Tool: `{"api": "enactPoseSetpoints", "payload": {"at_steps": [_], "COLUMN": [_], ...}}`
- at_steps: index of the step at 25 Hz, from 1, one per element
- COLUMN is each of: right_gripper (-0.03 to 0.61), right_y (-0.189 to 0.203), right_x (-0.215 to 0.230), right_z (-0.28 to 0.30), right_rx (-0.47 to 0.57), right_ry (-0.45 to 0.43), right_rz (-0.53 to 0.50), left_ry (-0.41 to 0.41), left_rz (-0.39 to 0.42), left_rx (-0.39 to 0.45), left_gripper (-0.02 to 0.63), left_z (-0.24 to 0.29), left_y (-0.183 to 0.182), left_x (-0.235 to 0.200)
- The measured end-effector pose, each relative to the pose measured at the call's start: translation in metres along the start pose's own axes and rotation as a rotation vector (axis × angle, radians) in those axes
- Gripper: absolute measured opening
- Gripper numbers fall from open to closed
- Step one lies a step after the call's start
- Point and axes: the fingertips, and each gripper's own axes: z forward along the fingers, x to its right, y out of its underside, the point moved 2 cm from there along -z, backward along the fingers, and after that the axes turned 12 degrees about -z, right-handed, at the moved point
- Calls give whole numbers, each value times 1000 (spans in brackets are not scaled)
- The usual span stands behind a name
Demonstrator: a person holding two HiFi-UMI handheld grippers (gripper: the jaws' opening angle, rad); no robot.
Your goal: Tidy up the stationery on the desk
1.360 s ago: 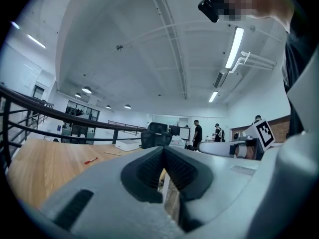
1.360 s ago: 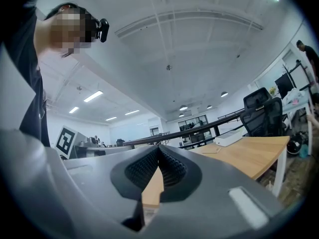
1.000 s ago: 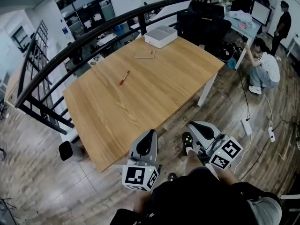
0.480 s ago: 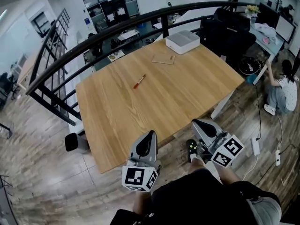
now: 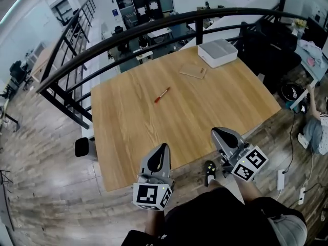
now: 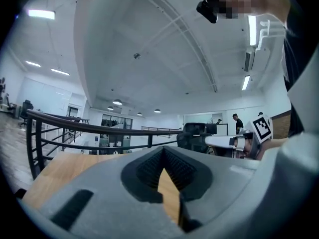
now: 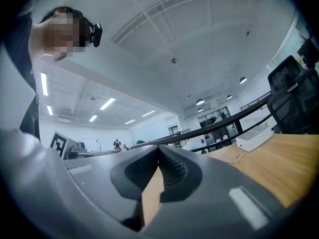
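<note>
Left gripper [image 5: 163, 147]: at the near edge of the desk [image 5: 133, 137], pointing level across the top. Jaws closed tip to tip, nothing held.
Right gripper [image 5: 218, 131]: at the same near edge, to the right of the left gripper and apart from it. Jaws drawn together, nothing between them.
Pen [image 5: 162, 95]: red, lying alone on the middle of the desk, tilted toward the far right. It is well ahead of both grippers and touches neither, and lies closer to the left gripper's line than to the right's.
Brown pad [image 5: 193, 71]: flat on the desk, beyond the pen and to its right.
White box [image 5: 218, 52]: at the far right corner, just past the brown pad.
Railing [image 5: 128, 29]: black, curving behind the desk's far edge.
</note>
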Motion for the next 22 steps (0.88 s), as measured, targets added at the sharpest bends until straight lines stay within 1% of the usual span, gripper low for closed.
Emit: {"api": "enactPoseSetpoints", "payload": {"at_steps": [5,12,15,22], "right_gripper": [11,11,11,11], "right_y": [1,3,3,0], "right_x": [41,103,132,205], "right_z": [15,33,37,44], "right_rx": [-11,-26,-30,-48], "right_ry": [-26,-47,-56,-42], "right_rz": [13,20,18,-1], "left_ry": [-40,-72,-72,-62], "left_rz": [-3,1,-1,20], "left_rx": [-9,-30,-35,-61], "left_gripper": [-2,-2,-2,-2], "left_z": [37,100,130,198], "left_y": [1,2,5,8], "left_x": [-1,-2,2,8]}}
